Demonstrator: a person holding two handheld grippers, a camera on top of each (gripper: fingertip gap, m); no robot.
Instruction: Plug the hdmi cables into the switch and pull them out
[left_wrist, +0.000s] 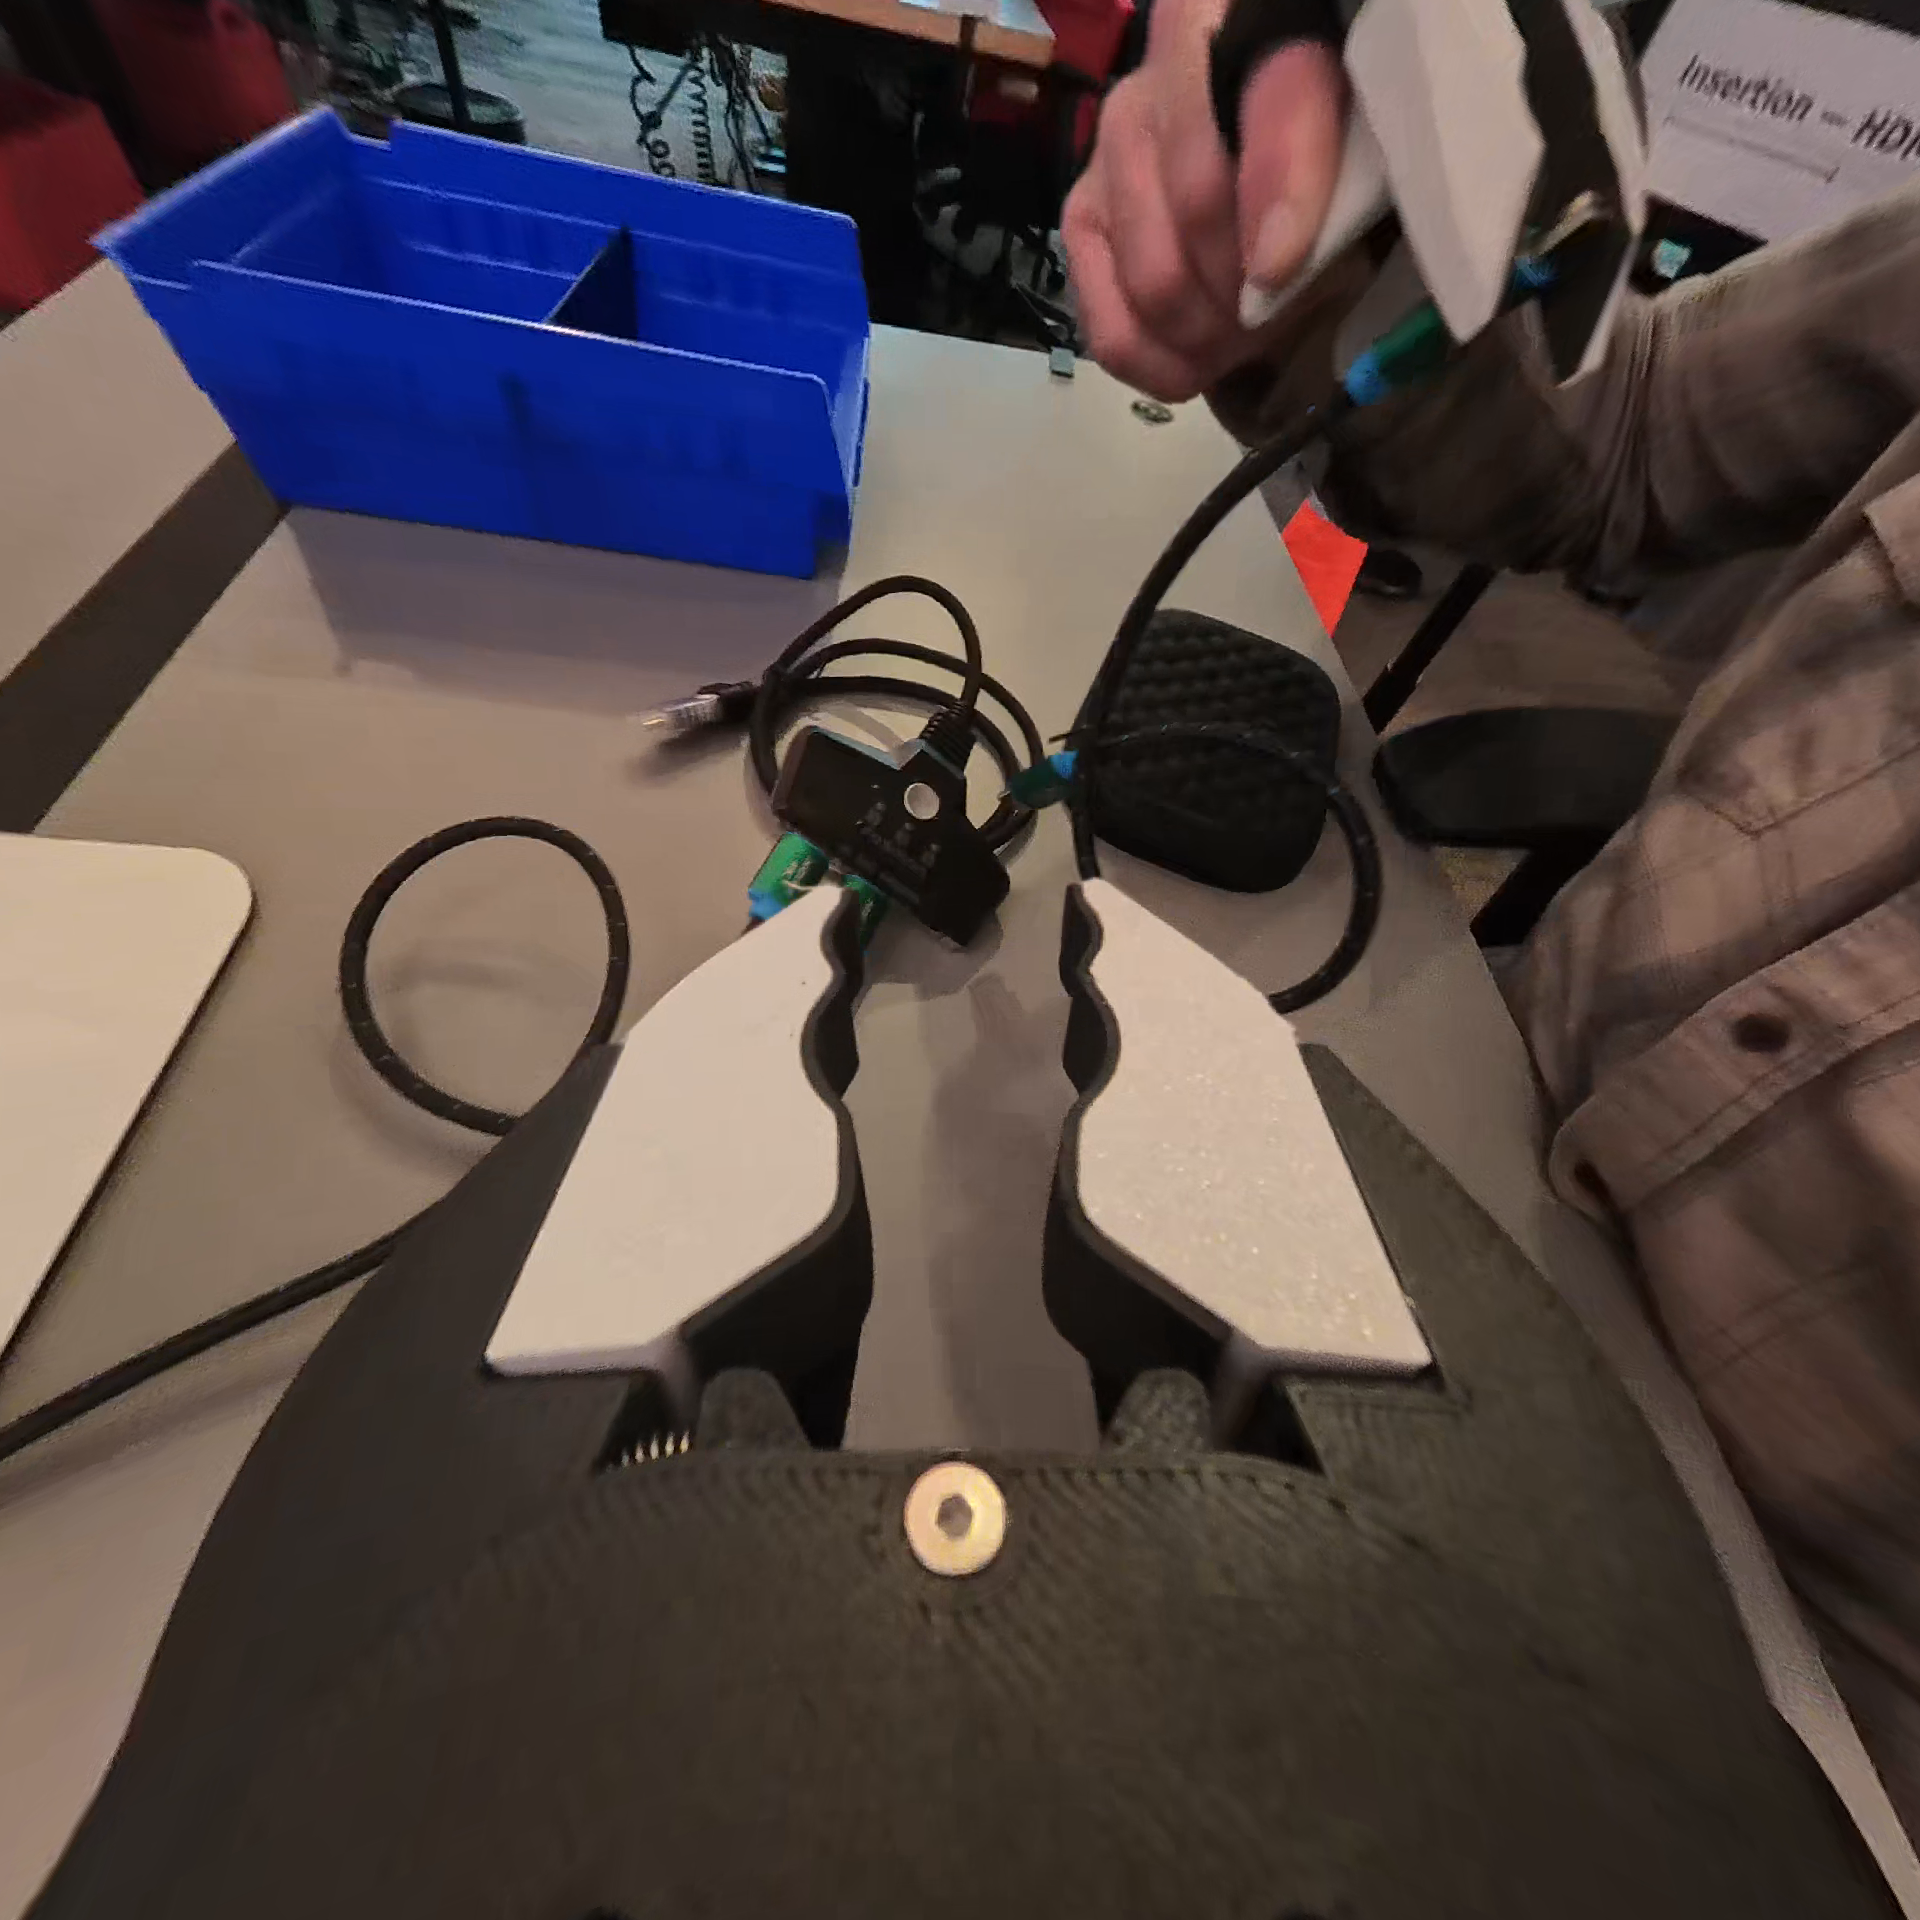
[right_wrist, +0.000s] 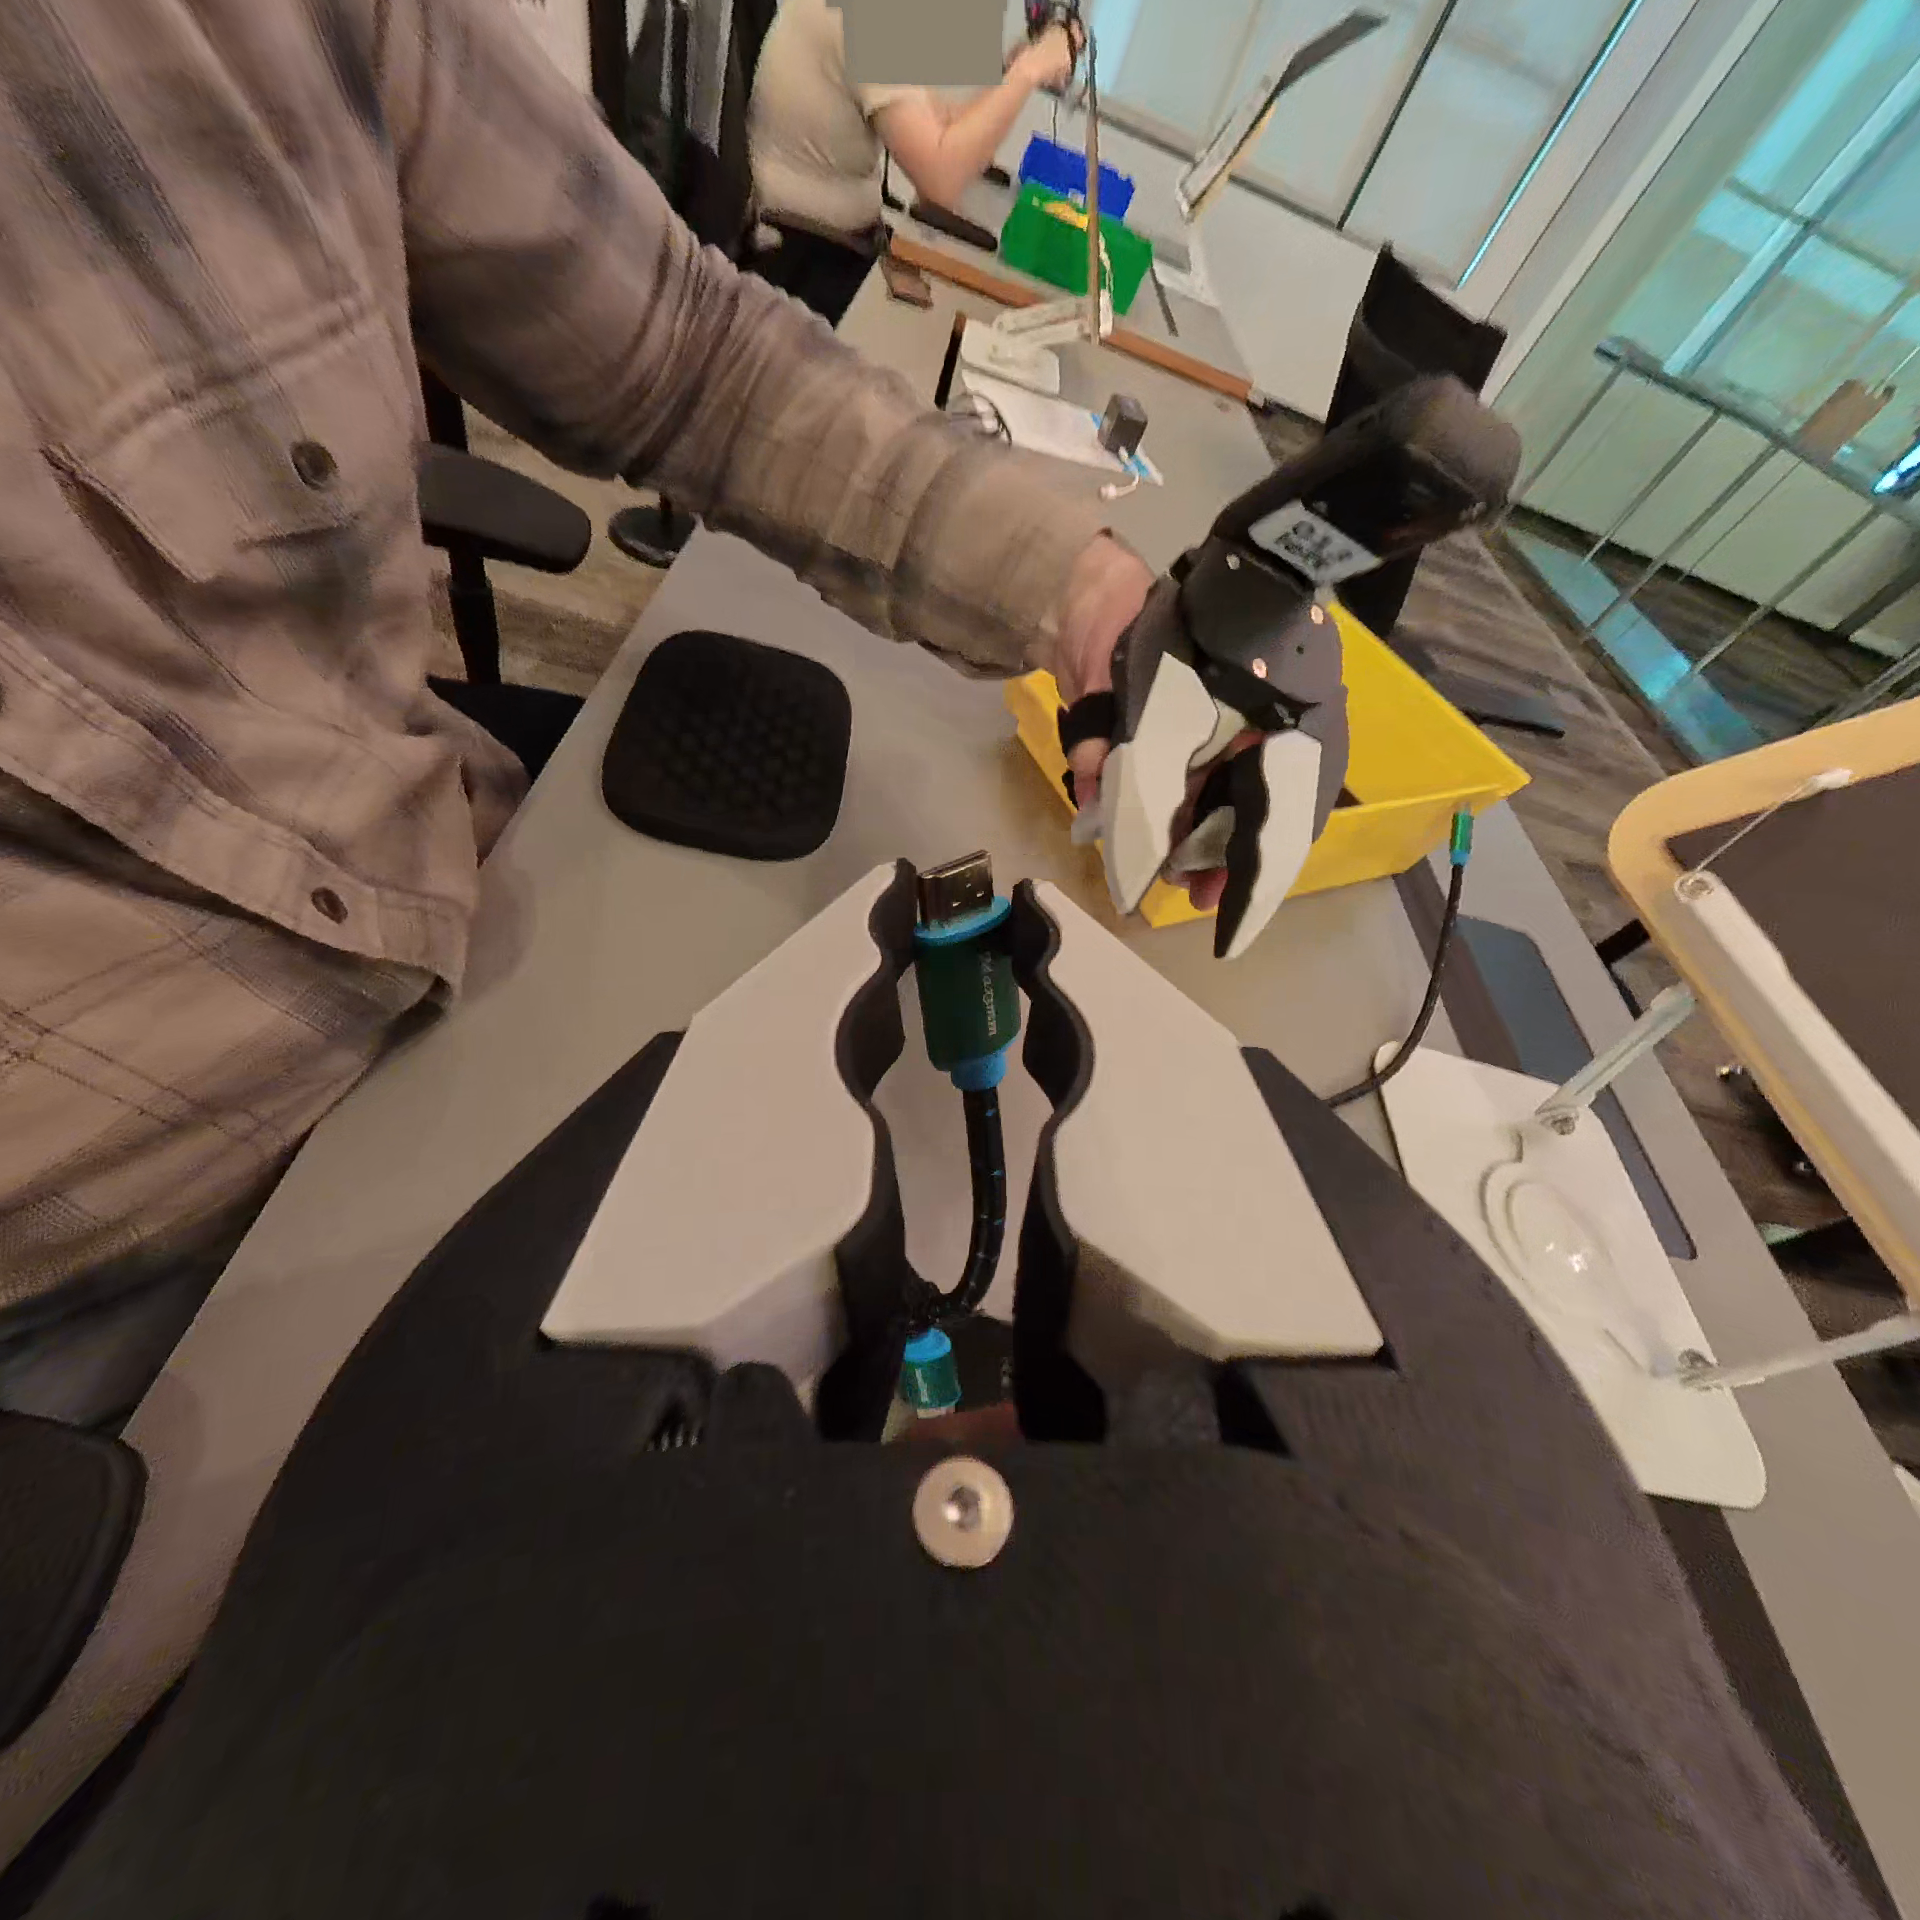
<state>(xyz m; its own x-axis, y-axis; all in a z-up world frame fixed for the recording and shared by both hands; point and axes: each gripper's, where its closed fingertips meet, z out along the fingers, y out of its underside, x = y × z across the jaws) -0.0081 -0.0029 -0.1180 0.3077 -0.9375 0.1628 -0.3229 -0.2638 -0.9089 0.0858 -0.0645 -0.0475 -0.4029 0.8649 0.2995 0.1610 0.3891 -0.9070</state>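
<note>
Right claw (right_wrist: 961, 940) clamped on green HDMI plug (right_wrist: 961, 997), metal tip clear of fingertips, held high off bench (left_wrist: 520, 644). Left claw (left_wrist: 961, 914) apart, empty, low just beside switch (left_wrist: 894, 831). Switch flat on bench near black pad (left_wrist: 1210, 748), one green plug (left_wrist: 790, 868) apparently seated at its near edge, black pigtail (left_wrist: 883, 665) coiled behind. Probably insertion step. Best done: pinned switch body with left claw first, else likely to slide. Brought plug down square to free port, wide side matched, cable (left_wrist: 1174, 551) slack kept off switch. Pushed straight, no rocking. Port orientation not resolvable from here.
</note>
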